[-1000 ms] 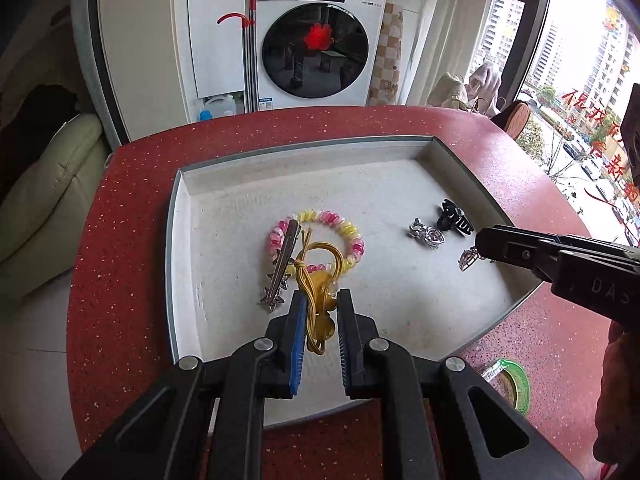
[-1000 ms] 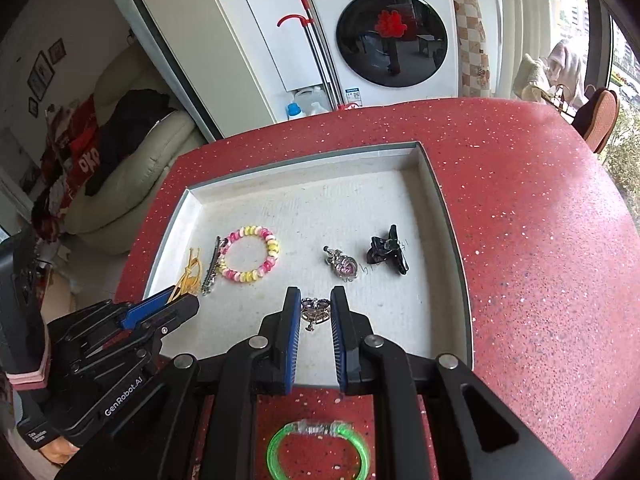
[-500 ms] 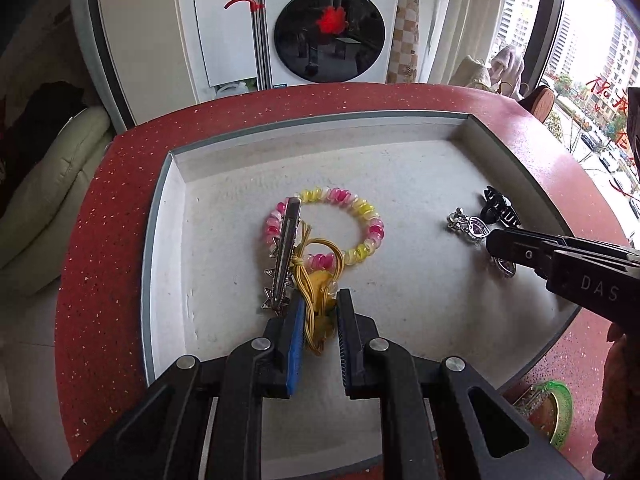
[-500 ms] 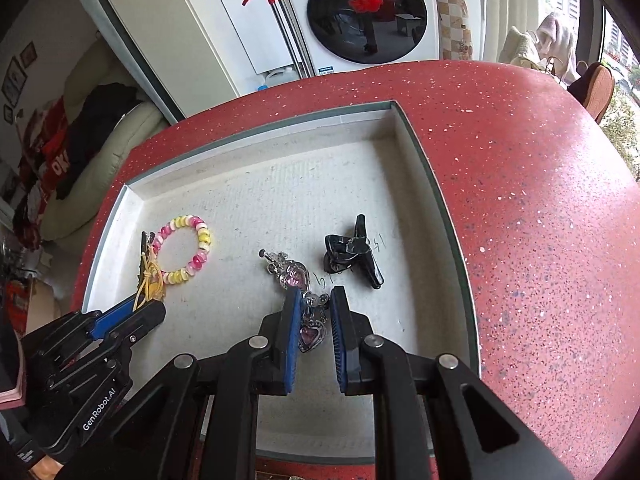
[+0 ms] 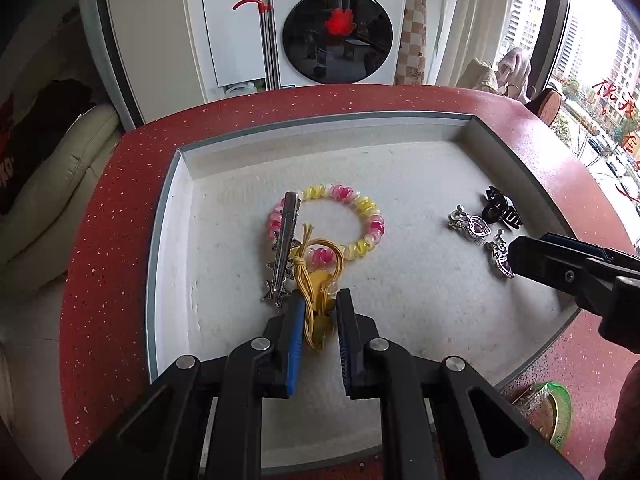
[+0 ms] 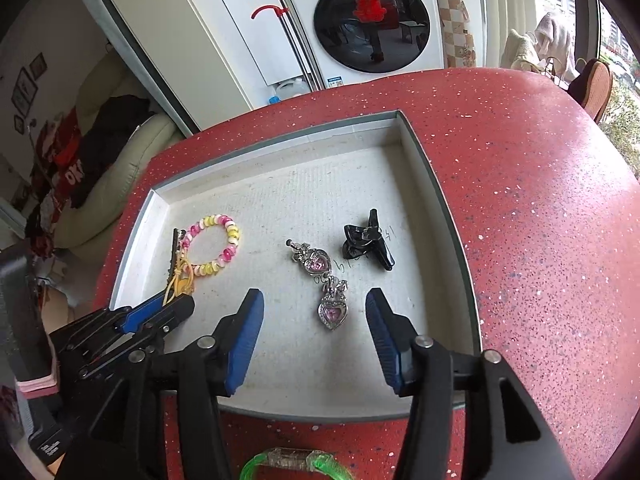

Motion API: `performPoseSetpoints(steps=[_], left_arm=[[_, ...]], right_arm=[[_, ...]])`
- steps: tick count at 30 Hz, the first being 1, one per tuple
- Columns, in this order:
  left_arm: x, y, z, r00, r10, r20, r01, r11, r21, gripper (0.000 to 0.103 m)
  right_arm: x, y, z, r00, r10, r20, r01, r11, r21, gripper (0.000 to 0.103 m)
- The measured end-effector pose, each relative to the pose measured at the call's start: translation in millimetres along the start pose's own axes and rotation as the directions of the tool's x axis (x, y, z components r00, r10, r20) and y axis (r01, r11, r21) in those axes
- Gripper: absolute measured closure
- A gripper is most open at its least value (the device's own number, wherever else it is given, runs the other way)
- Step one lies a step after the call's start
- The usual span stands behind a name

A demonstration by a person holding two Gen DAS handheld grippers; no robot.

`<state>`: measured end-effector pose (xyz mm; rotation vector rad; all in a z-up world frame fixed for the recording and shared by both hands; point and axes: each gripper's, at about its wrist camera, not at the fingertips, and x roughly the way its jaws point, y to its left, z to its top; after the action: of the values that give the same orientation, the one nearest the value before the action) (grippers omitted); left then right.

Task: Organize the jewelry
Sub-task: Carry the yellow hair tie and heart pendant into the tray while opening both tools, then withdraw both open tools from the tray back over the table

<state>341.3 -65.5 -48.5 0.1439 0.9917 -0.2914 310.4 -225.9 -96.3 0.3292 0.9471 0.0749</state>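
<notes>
While your right gripper (image 6: 314, 307) hangs spread over the silver heart-shaped pink-stone earring (image 6: 333, 311) lying in the shallow grey tray (image 6: 434, 184), lift it straight up. Your left gripper (image 5: 318, 312) pinches the yellow elastic hair tie (image 5: 316, 276); lower it gently clear of the pink-and-yellow beaded bracelet (image 5: 370, 216), then spread.

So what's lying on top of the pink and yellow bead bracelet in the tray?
A silver hair clip crosses the bracelet's left side, and a yellow hair tie overlaps its near edge. The beads beneath them are hidden.
</notes>
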Motion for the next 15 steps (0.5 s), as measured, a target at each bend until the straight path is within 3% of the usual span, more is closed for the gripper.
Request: performPoseSetpoints(steps=[5, 6, 7, 8, 10, 15], left_arm=[[-4.1, -0.3, -0.9, 1.000, 0.014, 0.004, -0.014, 1.000, -0.005, 0.067], [-5.4, -1.0, -0.5, 1.000, 0.018, 0.008, -0.018, 1.000, -0.004, 0.058], [-7.8, -1.0, -0.3, 1.000, 0.022, 0.018, -0.021, 1.000, -0.006, 0.028], [-12.0, -1.1, -0.2, 0.999, 0.029, 0.038, -0.028, 1.000, -0.011, 0.011], [-20.1, -2.6, 1.4, 0.997, 0.036, 0.074, -0.036, 0.999, -0.008, 0.011], [-29.3, -5.4, 5.3, 0.997, 0.030, 0.072, -0.030, 1.000, -0.011, 0.011]], right_arm=[[-18.8, 4.7, -6.8, 0.999, 0.022, 0.029, -0.022, 1.000, 0.005, 0.034], [-21.7, 4.1, -7.1, 0.999, 0.025, 0.033, -0.025, 1.000, 0.006, 0.033], [-25.1, 4.3, -8.0, 0.999, 0.026, 0.038, -0.026, 1.000, 0.007, 0.033], [-27.8, 3.9, -8.2, 0.999, 0.028, 0.043, -0.028, 1.000, 0.009, 0.033], [-33.9, 2.4, -9.2, 0.998, 0.028, 0.053, -0.029, 0.999, 0.015, 0.032], [-47.4, -0.3, -13.1, 0.998, 0.033, 0.062, -0.034, 0.999, 0.024, 0.032]])
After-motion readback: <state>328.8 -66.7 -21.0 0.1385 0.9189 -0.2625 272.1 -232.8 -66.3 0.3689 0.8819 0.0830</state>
